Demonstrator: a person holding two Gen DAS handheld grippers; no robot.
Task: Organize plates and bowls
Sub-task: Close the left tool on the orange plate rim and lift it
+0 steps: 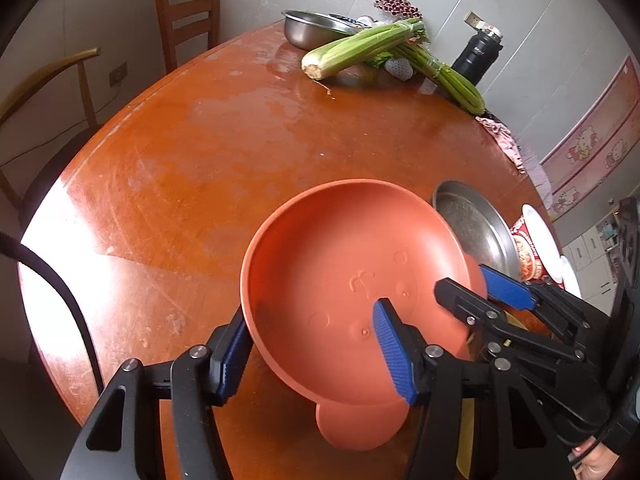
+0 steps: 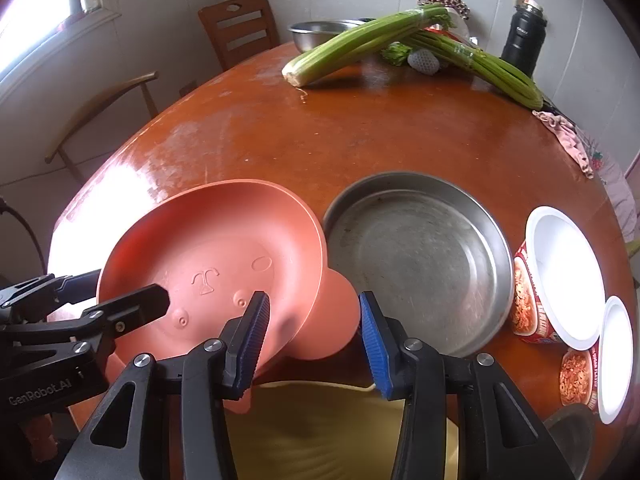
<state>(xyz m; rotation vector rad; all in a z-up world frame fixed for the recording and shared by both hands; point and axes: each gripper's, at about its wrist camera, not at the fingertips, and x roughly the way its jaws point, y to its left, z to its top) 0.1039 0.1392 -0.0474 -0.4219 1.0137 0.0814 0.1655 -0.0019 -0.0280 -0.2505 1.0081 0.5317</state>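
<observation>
A terracotta plastic bowl [image 1: 320, 248] with round ears and a moulded face sits tilted over the near part of the round wooden table [image 1: 200, 152]. My left gripper [image 1: 312, 316] is shut on its near-left wall, one blue pad outside the rim and one inside. In the right wrist view the same bowl [image 2: 208, 232] leans toward the left. My right gripper [image 2: 313, 298] is shut on the bowl's right edge by the ear, one pad inside the bowl and one against the ear. The right gripper [image 1: 464, 278] and left gripper [image 2: 130, 284] each show in the other's view.
A wide steel pan [image 2: 420, 256] lies just right of the bowl, touching its ear. Two white-lidded noodle cups [image 2: 560, 276] stand at the right edge. Celery [image 2: 352, 46], a steel bowl [image 2: 316, 32] and a black flask [image 2: 524, 36] are at the far side. Something yellow [image 2: 328, 432] lies under my grippers.
</observation>
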